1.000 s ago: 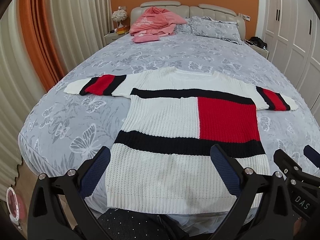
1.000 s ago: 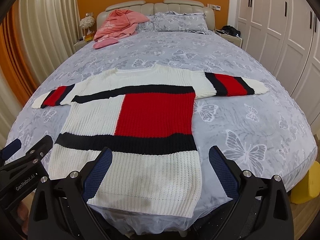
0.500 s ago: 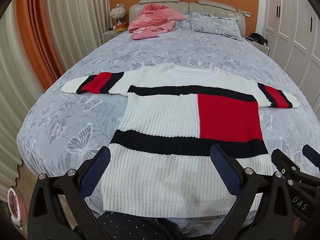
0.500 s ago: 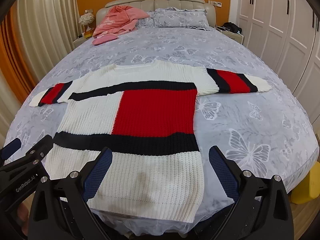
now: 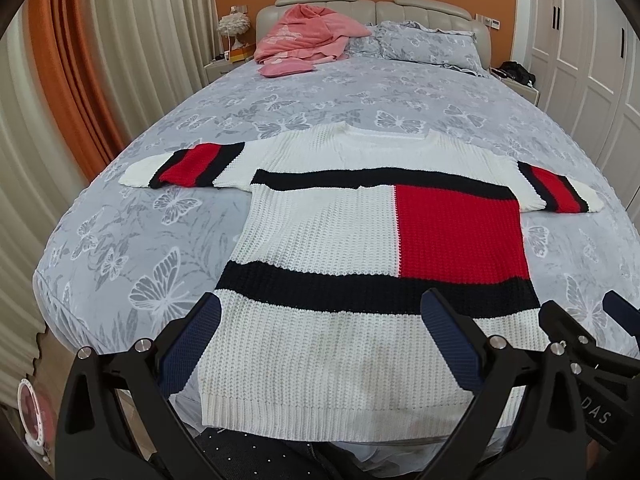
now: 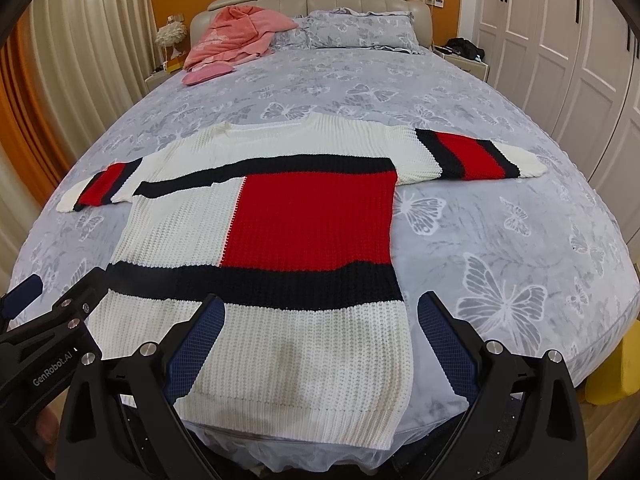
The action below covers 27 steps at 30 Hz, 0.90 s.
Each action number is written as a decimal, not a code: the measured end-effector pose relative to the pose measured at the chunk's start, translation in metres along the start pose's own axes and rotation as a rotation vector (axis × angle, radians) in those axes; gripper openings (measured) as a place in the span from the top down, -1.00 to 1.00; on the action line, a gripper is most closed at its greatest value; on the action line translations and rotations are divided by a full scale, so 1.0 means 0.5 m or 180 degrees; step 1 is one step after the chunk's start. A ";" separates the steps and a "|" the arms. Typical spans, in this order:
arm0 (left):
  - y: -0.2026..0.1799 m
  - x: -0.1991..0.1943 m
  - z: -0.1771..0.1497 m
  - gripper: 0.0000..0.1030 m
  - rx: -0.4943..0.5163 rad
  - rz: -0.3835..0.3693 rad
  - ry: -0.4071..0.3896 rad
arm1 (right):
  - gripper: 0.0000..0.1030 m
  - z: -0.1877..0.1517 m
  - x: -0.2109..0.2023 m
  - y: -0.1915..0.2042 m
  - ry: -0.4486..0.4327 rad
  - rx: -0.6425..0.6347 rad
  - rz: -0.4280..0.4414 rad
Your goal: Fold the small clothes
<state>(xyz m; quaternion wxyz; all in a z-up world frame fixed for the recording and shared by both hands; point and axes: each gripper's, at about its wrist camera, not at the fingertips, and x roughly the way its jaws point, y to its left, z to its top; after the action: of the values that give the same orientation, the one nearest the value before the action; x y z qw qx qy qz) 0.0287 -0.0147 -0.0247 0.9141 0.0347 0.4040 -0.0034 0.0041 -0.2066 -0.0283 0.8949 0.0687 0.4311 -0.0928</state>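
Note:
A white knit sweater (image 5: 320,240) with navy stripes and a red block lies flat on the bed, sleeves spread out to both sides. It also shows in the right wrist view (image 6: 304,216). My left gripper (image 5: 320,340) is open and empty above the sweater's hem, its fingers straddling the lower left part. My right gripper (image 6: 320,340) is open and empty above the hem's right corner. Each gripper shows at the edge of the other's view: the right gripper (image 5: 592,344) and the left gripper (image 6: 44,320).
The bed (image 5: 160,260) has a grey butterfly cover. Pink clothes (image 5: 308,40) and pillows (image 5: 424,44) lie at the headboard. Curtains hang on the left, white wardrobe doors (image 6: 568,40) on the right. A yellow object (image 6: 616,372) stands on the floor at the bed's right corner.
Both grippers have moved forward and lower toward the sweater's hem; the sweater fills more of each view. The sweater itself has not moved.

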 end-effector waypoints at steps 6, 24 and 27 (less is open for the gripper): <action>0.000 0.000 0.000 -0.90 0.0000 -0.0002 0.0004 | -0.86 0.000 0.001 0.000 0.0006 0.0003 -0.0001; 0.000 0.004 -0.004 -0.90 0.0013 -0.0012 0.0011 | -0.86 -0.002 0.005 0.003 0.0014 0.0000 0.0006; 0.000 0.006 -0.006 -0.90 0.0012 -0.0009 0.0011 | -0.86 -0.004 0.008 0.005 0.0016 0.0000 0.0008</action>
<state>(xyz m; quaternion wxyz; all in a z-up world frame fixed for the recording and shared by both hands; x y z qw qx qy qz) 0.0284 -0.0142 -0.0290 0.9133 0.0359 0.4057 -0.0053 0.0057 -0.2044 -0.0325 0.8939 0.0695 0.4333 -0.0915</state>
